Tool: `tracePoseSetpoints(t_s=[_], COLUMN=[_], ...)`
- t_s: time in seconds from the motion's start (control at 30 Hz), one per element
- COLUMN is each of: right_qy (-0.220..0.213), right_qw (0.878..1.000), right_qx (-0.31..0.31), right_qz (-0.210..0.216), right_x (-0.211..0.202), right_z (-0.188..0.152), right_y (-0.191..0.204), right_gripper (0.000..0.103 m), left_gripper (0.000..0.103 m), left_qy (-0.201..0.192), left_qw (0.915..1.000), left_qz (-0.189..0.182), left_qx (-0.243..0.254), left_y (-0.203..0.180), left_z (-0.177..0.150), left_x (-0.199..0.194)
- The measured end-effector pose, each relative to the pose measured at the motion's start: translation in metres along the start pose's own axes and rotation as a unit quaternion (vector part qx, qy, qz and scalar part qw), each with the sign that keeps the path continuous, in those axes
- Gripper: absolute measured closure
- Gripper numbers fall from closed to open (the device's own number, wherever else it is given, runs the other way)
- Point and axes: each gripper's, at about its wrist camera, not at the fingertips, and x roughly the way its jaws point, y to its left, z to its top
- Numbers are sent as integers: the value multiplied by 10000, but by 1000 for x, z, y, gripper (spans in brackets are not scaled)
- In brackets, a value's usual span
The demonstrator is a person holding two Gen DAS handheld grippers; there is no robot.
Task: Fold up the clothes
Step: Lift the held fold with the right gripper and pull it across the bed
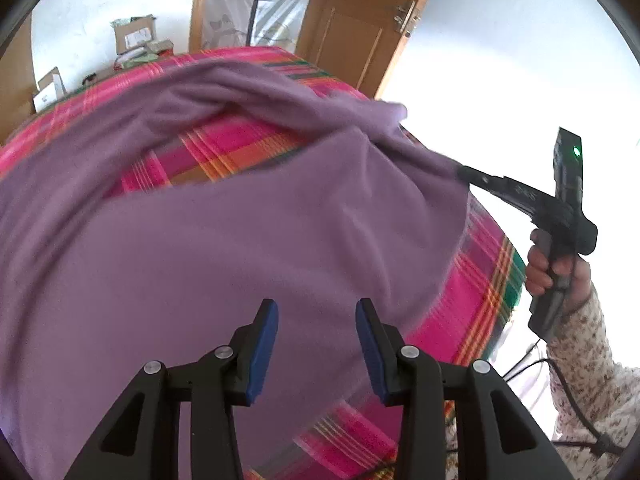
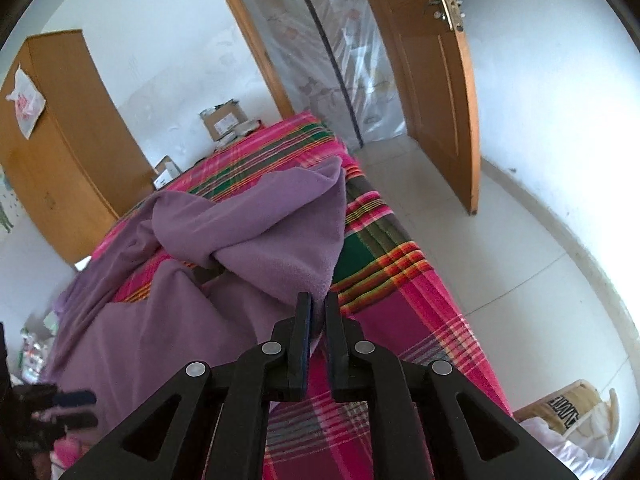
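Two grippers: left gripper [image 1: 317,314] wide over purple garment [image 1: 240,240], right gripper [image 2: 318,305] narrow at edge.

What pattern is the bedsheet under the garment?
Pink plaid bedsheet with green and orange stripes; right wrist view.

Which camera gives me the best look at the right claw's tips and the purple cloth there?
The right wrist view: the right claw fills the foreground, tips a narrow gap apart at the edge of the purple garment. In the left wrist view that claw is small and side-on, its tips lost against the cloth.
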Motion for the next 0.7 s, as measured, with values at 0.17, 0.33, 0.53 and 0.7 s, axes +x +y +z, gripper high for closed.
tracePoseSetpoints(t_s=[0.17, 0.33, 0.53, 0.7], right_qy=[-15, 227, 669, 856], right_qw=[10000, 9977, 9780, 9736], right_qx=[28, 390, 1238, 1464], right_qz=[38, 507, 1539, 1527], right_x=[-8, 14, 59, 84], right_z=[13, 43, 69, 80], right_y=[-3, -7, -16, -11], right_gripper=[78, 70, 57, 54], left_gripper=[62, 62, 62, 60], left_qy=[-10, 81, 120, 364], left_qw=[9995, 9975, 9937, 9880], left_qz=[-286, -557, -784, -1176], left_qx=[-167, -423, -794, -929], left_y=[6, 14, 30, 36], left_z=[35, 76, 124, 147], left_x=[0, 17, 53, 85])
